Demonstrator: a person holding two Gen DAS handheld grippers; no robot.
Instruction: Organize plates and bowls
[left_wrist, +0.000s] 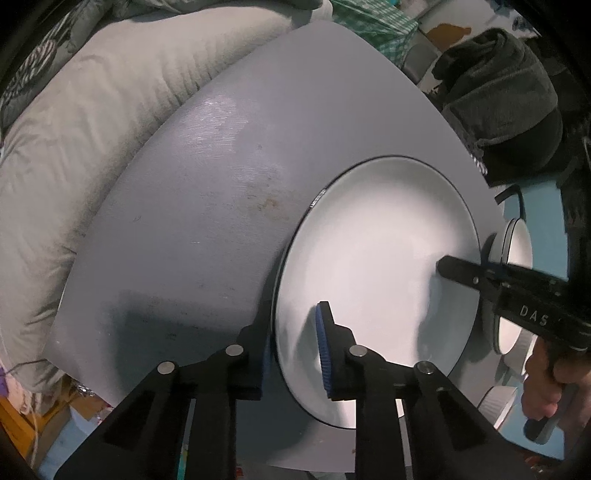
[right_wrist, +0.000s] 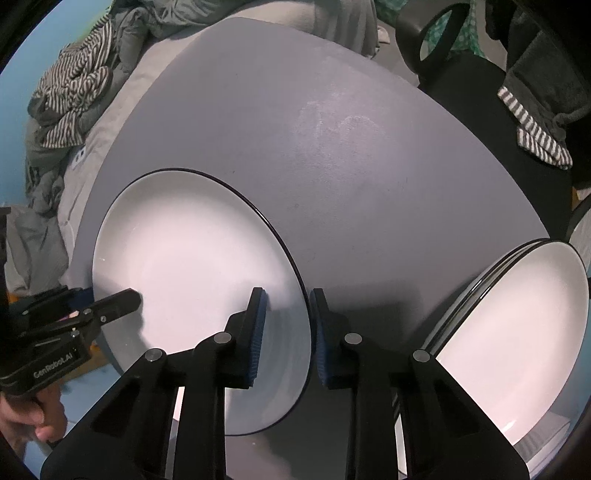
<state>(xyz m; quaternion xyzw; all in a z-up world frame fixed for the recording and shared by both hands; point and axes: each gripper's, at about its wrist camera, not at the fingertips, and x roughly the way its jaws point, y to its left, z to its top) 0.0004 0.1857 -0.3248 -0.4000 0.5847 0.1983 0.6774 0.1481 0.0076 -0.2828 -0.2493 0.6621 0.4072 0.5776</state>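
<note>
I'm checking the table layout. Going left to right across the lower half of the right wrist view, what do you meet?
The left hand-held gripper reaching in from the left edge → white plate → right hand-held gripper straddling that plate's right rim → bare grey table → stack of white plates.

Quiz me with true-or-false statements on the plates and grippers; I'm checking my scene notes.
1. The plate lies on a grey table. True.
2. The left gripper and the right gripper are at opposite sides of that one plate. True.
3. A bowl sits on the plate. False: the plate is empty.
4. In the right wrist view, the stack of plates is left of the plate. False: it is to the right.
5. The left gripper's jaws hang clear of the plate. False: they straddle its rim, one inside, one outside.
</note>
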